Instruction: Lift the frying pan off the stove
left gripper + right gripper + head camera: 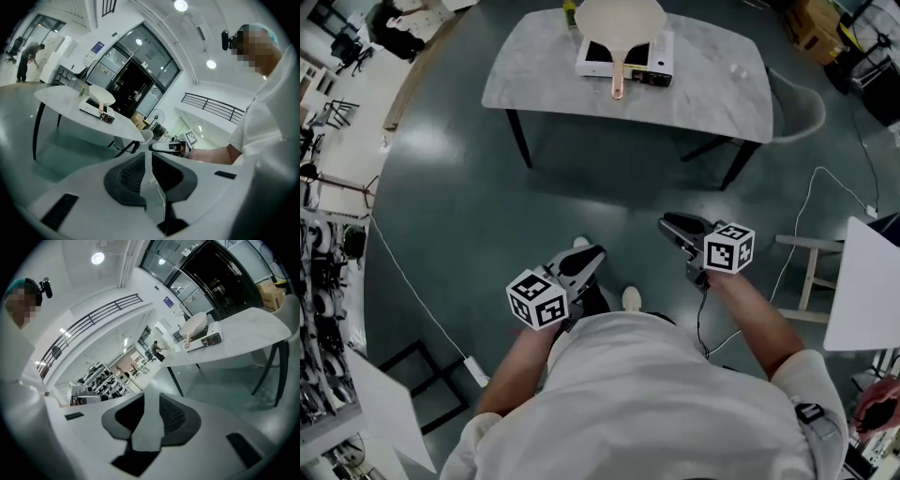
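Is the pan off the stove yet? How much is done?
Nothing is done yet. The frying pan sits on the stove on the table. In hand: nothing; the left gripper is shut and the right gripper open, both empty, far from the table. Left: walk over, grip the handle, lift.

One table [534,80] at top centre of the head view, with one stove [649,58] and one pan [619,19] on it; one chair [802,108] at its right end; two grippers at lower centre, the left gripper [592,253] and the right gripper [667,225], each with one cube [539,300]; one person [394,33] at upper left; one white cable [806,211] on the floor at right
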